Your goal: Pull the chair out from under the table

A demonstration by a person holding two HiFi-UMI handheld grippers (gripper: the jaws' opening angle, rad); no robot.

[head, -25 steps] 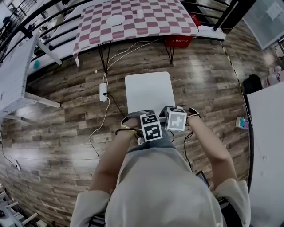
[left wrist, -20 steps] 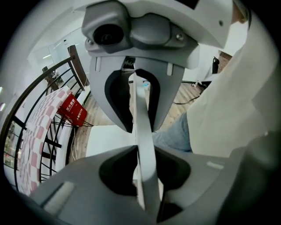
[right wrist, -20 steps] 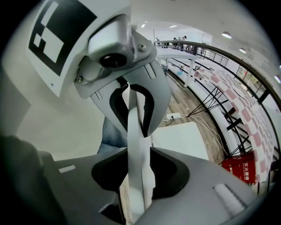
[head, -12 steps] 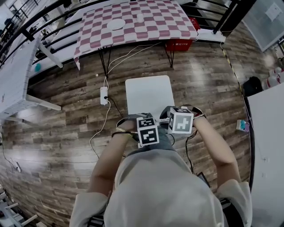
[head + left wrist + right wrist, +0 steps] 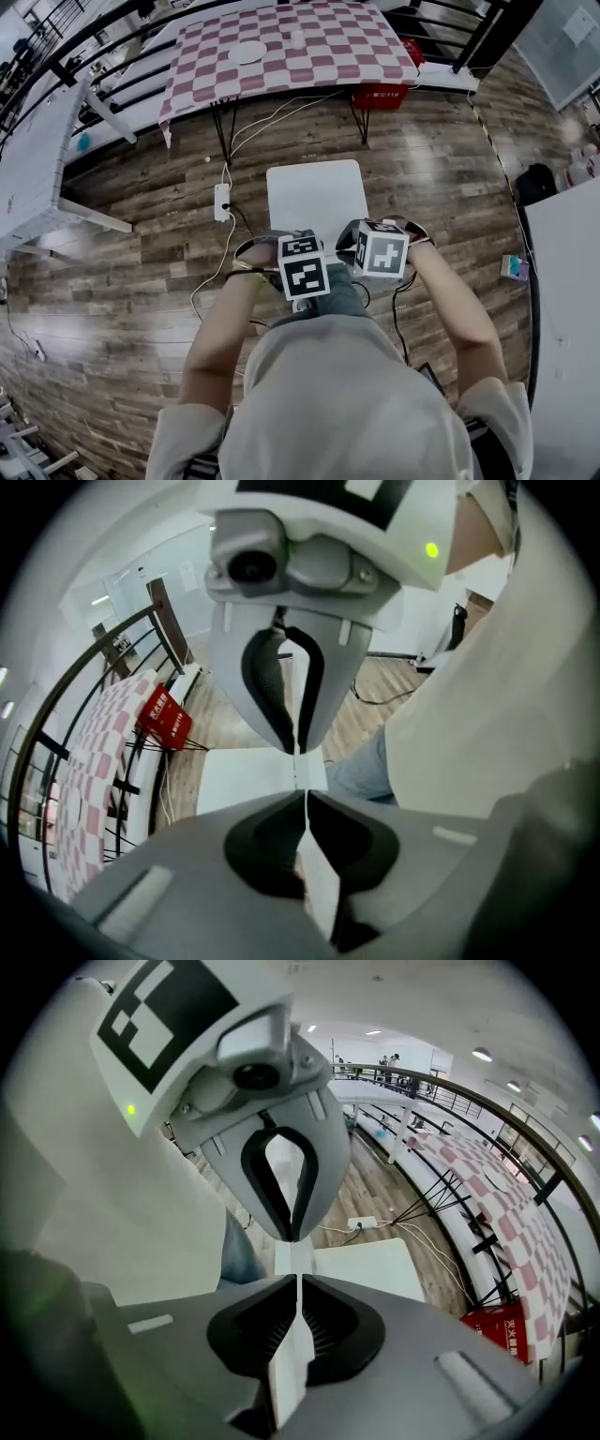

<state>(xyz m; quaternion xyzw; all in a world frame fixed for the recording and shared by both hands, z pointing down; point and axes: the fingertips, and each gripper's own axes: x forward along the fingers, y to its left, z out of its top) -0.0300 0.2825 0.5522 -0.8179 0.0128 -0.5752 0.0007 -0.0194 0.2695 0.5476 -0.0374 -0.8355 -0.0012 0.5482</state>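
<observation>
The white chair (image 5: 317, 197) stands on the wood floor, well away from the checked table (image 5: 291, 42). I stand behind its backrest. Both grippers hover just above the backrest's top edge (image 5: 293, 1258), side by side. My left gripper (image 5: 302, 267) points steeply down. Its jaws (image 5: 305, 794) are closing, the tips almost touch, and nothing is between them. My right gripper (image 5: 382, 248) is closing too, and its tips (image 5: 297, 1277) stand nearly together, narrower than the backrest edge beyond them. The seat (image 5: 244, 780) shows past both pairs of jaws.
A power strip (image 5: 222, 202) with trailing cables lies on the floor left of the chair. A red crate (image 5: 380, 92) sits under the checked table. White tables flank the room at left (image 5: 37, 159) and right (image 5: 567, 309). A black bag (image 5: 534, 178) is at right.
Both grippers have risen toward my head, so their marker cubes look larger. The left one shifted slightly left. The chair has stayed in place.
</observation>
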